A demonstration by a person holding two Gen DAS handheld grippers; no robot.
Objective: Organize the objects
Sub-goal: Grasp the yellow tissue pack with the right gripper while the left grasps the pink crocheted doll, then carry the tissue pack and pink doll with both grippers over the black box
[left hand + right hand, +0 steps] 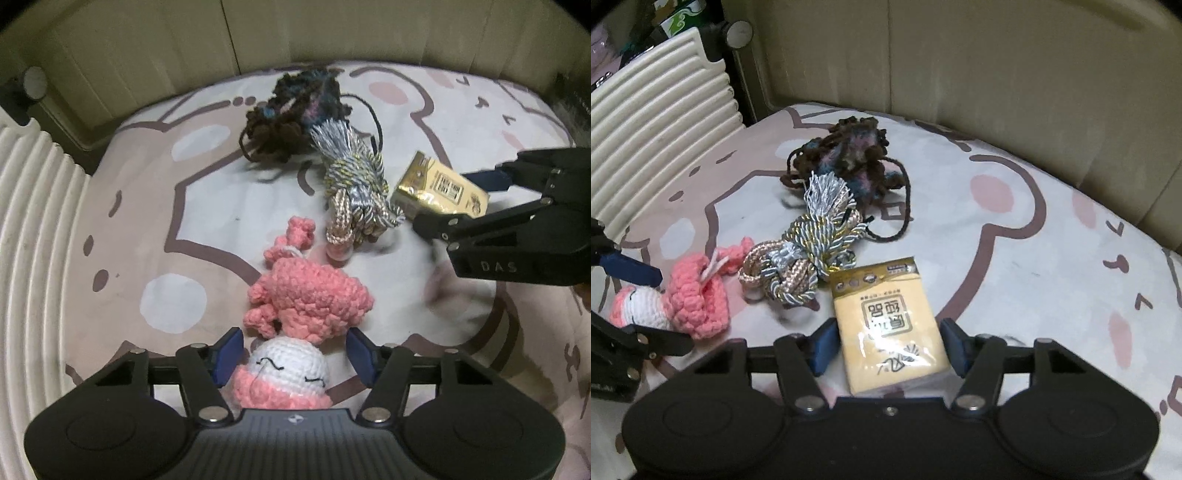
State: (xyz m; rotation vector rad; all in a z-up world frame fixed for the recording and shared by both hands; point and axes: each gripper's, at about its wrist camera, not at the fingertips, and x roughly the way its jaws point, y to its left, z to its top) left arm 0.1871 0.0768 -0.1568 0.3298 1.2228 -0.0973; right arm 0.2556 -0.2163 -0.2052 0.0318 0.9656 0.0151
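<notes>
A crocheted doll (295, 332) with pink hair and a white face lies on the bed sheet. My left gripper (294, 355) points down over it, its blue pads on either side of the white head. A narrow gap shows at the right pad, so the jaws stand open around the head. In the right wrist view the doll (676, 302) lies at the left. A yellow tissue pack (890, 325) lies flat between the pads of my right gripper (889, 347), and both pads rest against its long sides. The left wrist view shows the same pack (439, 184) held in that gripper (461, 199).
A bundle of silver and gold cord (354, 192) lies between the doll and the pack. Behind it sits a tangle of dark brown yarn (295, 110). A ribbed cream panel (33, 229) borders the bed on the left, and a beige padded headboard (997, 74) stands behind.
</notes>
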